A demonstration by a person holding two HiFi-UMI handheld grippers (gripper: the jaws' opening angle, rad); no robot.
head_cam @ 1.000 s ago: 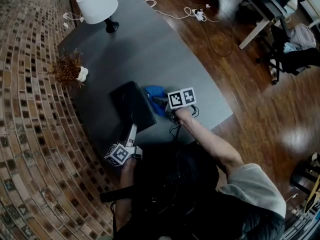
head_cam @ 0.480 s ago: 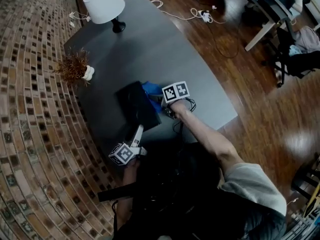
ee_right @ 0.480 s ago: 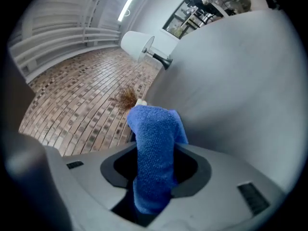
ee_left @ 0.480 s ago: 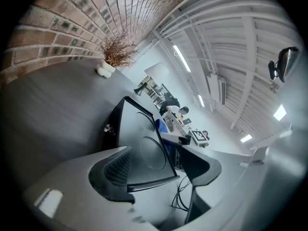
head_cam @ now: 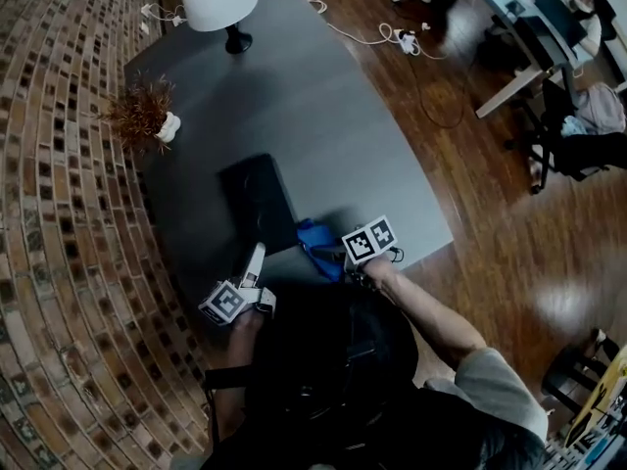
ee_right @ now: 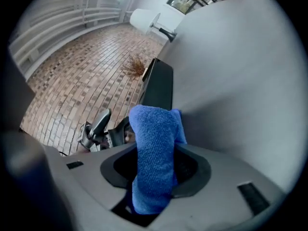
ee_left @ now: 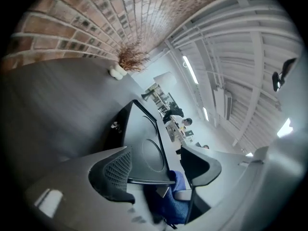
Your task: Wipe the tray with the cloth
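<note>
Pulled back off the single flat black tray (head_cam: pixel 253 199), the right gripper (head_cam: pixel 331 255) now holds the one fluffy blue cloth (head_cam: pixel 313 238) beside its near corner in the head view. Left gripper view: the left gripper's (ee_left: pixel 159 170) jaws stand apart astride the tray's edge. Right gripper view: jaws clenched on the cloth, tray mostly hidden.
</note>
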